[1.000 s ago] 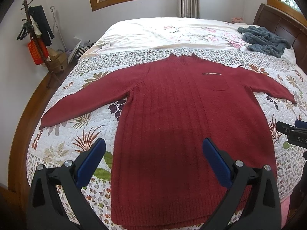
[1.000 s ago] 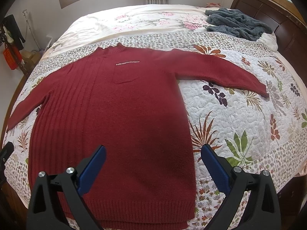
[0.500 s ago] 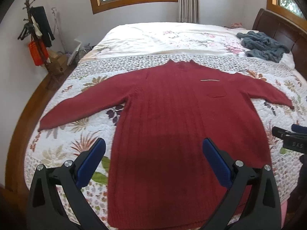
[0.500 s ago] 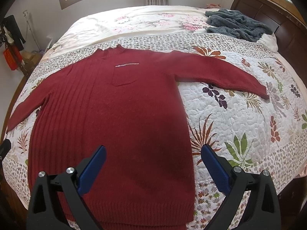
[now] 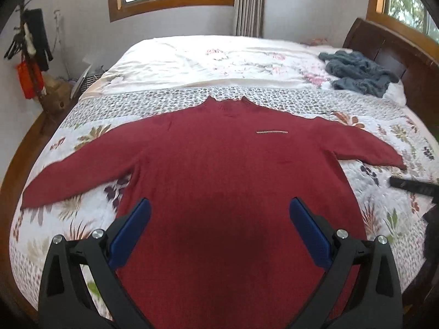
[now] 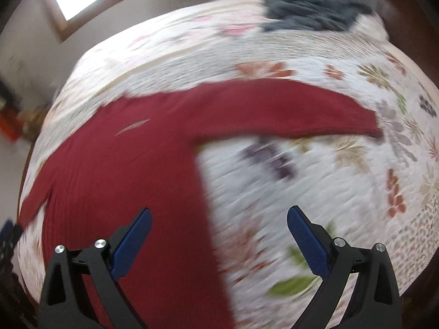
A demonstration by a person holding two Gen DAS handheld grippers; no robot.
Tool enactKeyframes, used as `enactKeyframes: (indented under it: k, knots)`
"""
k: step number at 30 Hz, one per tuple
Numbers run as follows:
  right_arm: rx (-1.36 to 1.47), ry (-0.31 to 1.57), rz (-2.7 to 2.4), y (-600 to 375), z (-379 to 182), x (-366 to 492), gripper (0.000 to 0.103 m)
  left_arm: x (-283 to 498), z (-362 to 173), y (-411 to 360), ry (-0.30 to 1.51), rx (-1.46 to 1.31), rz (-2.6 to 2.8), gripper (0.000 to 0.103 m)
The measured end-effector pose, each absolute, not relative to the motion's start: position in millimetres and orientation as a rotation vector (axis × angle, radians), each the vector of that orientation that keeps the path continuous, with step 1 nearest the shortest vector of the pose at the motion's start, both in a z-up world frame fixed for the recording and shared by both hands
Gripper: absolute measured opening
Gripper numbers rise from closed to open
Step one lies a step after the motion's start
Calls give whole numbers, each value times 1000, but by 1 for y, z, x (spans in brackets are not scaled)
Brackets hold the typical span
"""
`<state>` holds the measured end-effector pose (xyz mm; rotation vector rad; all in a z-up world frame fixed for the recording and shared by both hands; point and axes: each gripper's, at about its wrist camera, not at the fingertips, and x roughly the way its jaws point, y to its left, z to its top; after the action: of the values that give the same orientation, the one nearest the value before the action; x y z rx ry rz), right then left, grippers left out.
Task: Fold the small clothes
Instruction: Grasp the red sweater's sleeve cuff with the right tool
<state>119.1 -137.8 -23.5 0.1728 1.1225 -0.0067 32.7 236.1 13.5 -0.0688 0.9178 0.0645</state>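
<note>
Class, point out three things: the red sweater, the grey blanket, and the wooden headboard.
red sweater (image 5: 225,170): left wrist view, chest.
grey blanket (image 5: 356,72): left wrist view, crumpled middle.
wooden headboard (image 5: 389,44): left wrist view, upper panel.

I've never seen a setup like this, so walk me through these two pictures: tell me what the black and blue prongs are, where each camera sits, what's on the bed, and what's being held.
Each picture comes from a fisheye camera on a hand-held claw, looking along its two blue-padded fingers. One view shows the left claw, the other the right claw; a person carries both. A dark red knitted sweater lies flat, sleeves spread, on a white floral quilted bed. A crumpled grey-blue blanket sits near the dark wooden headboard. Both claws are open and hold nothing. The right view is blurred, and looks over the sweater's right sleeve.
</note>
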Motion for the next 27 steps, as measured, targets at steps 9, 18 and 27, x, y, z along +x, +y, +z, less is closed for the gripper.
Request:
enactKeyframes:
  k: [9,18,27]
  knots:
    - [368,1224,-242,-346,-71,220,96,140,6,177,935,-98,22,100]
    - [491,1305,-272,-440,-131,256,89,200,-27,127,974,-61,14,100]
    - [488,1239,-184,-435,-129,266,27,208,-45,129,1001,-32,42,100]
